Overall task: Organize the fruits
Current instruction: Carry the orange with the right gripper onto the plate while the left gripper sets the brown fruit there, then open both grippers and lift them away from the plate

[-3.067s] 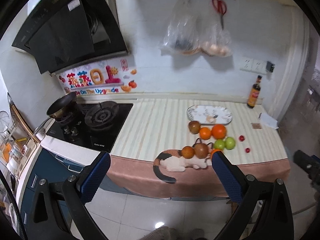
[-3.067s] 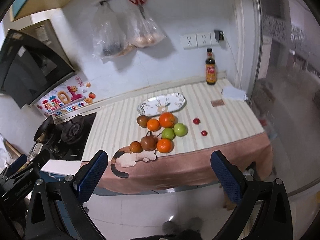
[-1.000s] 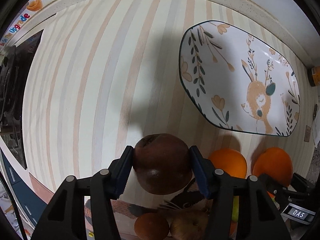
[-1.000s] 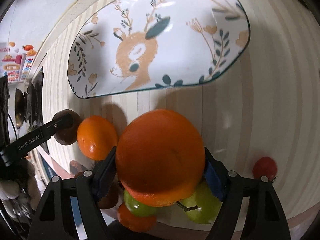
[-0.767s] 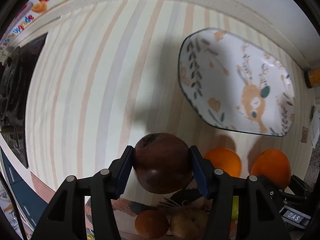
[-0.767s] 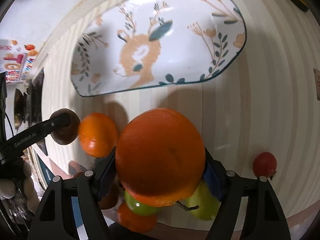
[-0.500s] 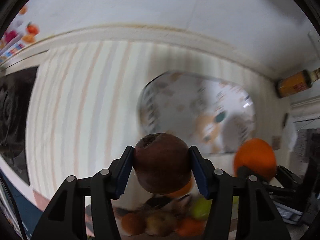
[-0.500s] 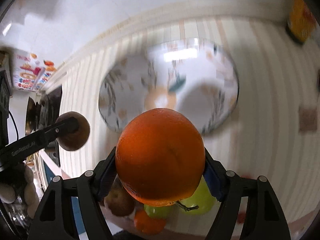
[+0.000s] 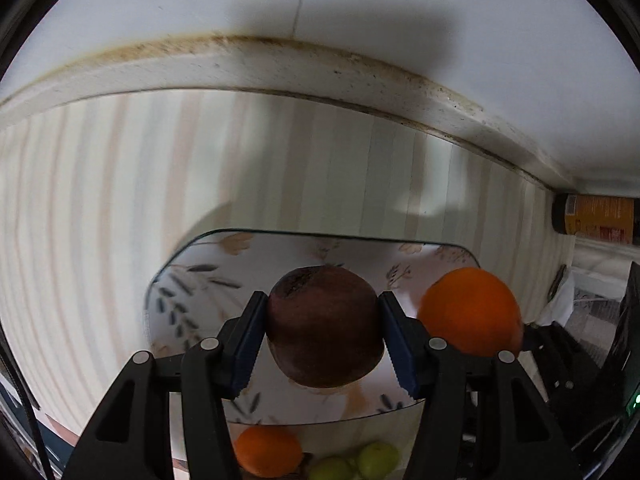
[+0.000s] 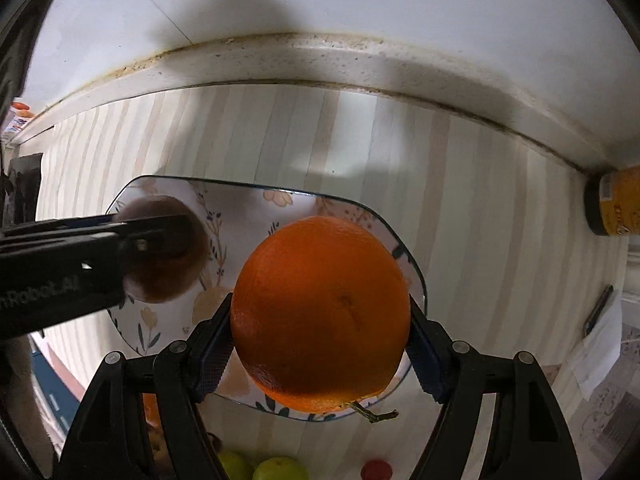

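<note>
- Compared with a second ago, I now have both fruits up off the counter and over the plate point(image 9: 192, 276); back then the dark brown fruit point(image 9: 324, 324) and the big orange point(image 10: 320, 312) sat low among the pile near the counter's front edge, with the plate lying beyond them.
- My left gripper point(image 9: 324, 332) is clenched on the dark brown fruit, blue pads pressing its left and right flanks. The fruit hangs over the plate's middle-left part, and I cannot tell whether it touches the surface.
- My right gripper point(image 10: 320, 320) is grasping the big orange the same way, over the plate's right half; in the left wrist view that orange point(image 9: 472, 312) shows just right of the brown fruit.
- The brown fruit is nearly round, so I see no clear long axis; its rough, scarred end faces up and left toward the camera.
- The orange is also close to round; its short stem point(image 10: 372, 414) sticks out at the near lower right.
- The plate's long axis runs left to right along the striped counter point(image 9: 100, 200), parallel to the back wall.
- Left behind on the near side of the plate: a small orange point(image 9: 268, 452), two green fruits point(image 9: 356, 462), and a small red one point(image 10: 376, 470).
- A bottle point(image 9: 592, 220) stands at the far right corner.
</note>
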Motion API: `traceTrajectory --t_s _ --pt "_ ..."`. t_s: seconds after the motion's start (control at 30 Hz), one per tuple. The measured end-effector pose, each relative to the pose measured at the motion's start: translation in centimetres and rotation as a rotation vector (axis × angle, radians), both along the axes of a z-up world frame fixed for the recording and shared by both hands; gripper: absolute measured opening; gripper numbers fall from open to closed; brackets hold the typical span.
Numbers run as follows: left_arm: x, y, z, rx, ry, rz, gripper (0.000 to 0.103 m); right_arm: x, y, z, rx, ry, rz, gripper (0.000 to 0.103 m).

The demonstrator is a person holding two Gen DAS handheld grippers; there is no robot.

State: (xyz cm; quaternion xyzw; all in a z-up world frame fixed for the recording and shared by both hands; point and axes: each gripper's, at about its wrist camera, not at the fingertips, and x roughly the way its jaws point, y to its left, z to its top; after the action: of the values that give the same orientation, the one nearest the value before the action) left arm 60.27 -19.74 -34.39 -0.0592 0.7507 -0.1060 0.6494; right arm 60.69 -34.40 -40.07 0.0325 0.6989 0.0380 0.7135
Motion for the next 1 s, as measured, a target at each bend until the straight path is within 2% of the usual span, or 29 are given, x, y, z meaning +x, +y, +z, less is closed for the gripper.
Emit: traceTrajectory --t_s 0.1,0.23,0.4,0.53,0.6,0.63,0.67,0.73,1.0 --pt "0.3 -0.2 -0.8 -0.014 0.031 0.009 0.054 0.7 -0.1 -0.5 0.002 0.018 0.001 0.079" --pt "0.8 -0.7 -0.9 -0.013 0.028 0.009 0.054 0.9 -0.8 -1.4 0.036 0.048 -0.026 0.079" --pt "0.6 -1.5 -0.7 0.030 0.002 -0.033 0.054 1.1 -2.1 -1.4 0.070 0.045 -0.044 0.080" --pt "0.3 -2.0 -0.5 0.026 -0.015 -0.030 0.055 0.9 -2.9 -1.3 0.085 0.051 -0.055 0.082" --pt "0.5 -2.0 0.1 0.024 -0.039 -0.025 0.065 1.2 -3.2 -1.3 0.120 0.052 -0.076 0.092" --pt "0.5 -1.6 0.7 0.024 -0.054 -0.025 0.077 1.0 -3.4 -0.9 0.114 0.037 -0.082 0.092" --pt "0.6 -1.3 1.2 0.028 -0.066 -0.026 0.085 0.9 -3.4 -0.5 0.120 0.026 -0.085 0.092" --pt "0.5 -0.8 2.2 0.050 -0.106 -0.029 0.086 0.6 -3.7 0.3 0.132 0.007 -0.097 0.093" --pt "-2.4 0.9 5.8 0.094 -0.222 -0.031 0.087 -3.3 -4.4 4.2 0.024 -0.088 -0.138 0.094"
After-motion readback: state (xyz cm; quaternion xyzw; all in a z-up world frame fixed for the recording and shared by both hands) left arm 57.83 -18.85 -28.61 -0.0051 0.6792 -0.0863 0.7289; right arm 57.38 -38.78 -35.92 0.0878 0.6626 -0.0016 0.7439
